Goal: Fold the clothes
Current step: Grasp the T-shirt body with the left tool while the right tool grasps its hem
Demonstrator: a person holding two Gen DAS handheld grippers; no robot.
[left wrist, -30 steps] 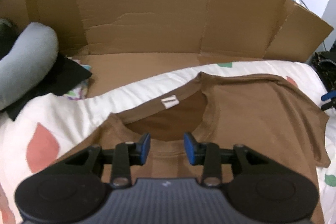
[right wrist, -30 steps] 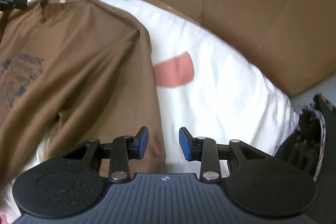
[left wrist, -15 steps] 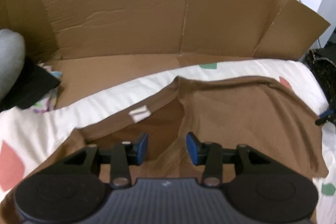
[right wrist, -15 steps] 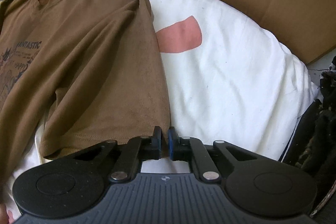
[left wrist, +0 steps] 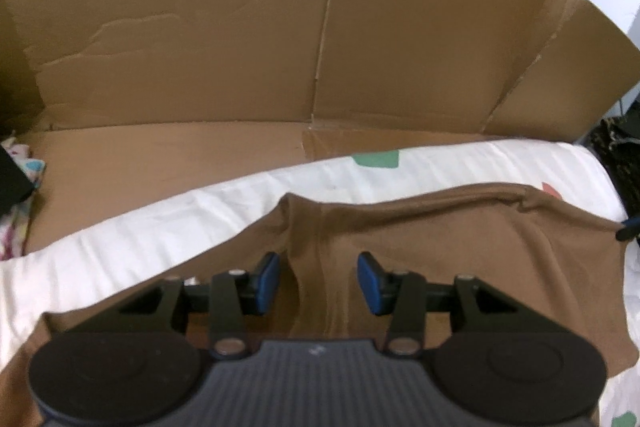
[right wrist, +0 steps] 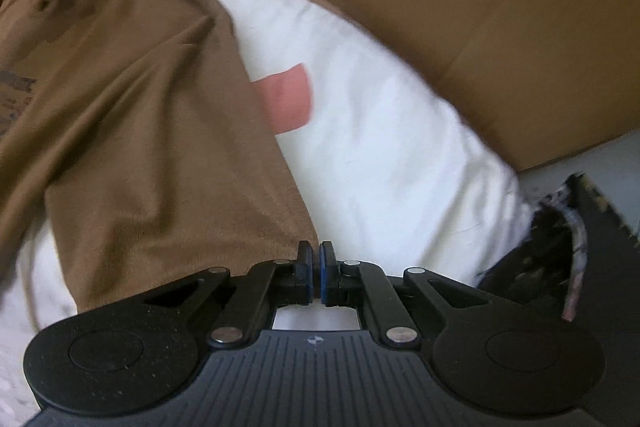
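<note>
Pinching tight, the right gripper [right wrist: 317,271] has its two blue pads pressed together right at the corner of the sleeve of the soft brown cotton T-shirt [right wrist: 132,131]; a bit of the sleeve edge seems to be caught between them, though it is hard to be sure, and a grip there would let that side be lifted and folded over. The left gripper [left wrist: 318,283] has its blue pads spread apart, one on each side of a raised fold near the shirt's neck, not pressing it, likely so it can grab the top of the shirt next. The shirt lies spread flat on the white bed sheet with coloured shapes [right wrist: 380,131], which gives a soft, wide place for folding. Behind the bed stands a big brown cardboard sheet [left wrist: 248,39], bent like a wall
</note>
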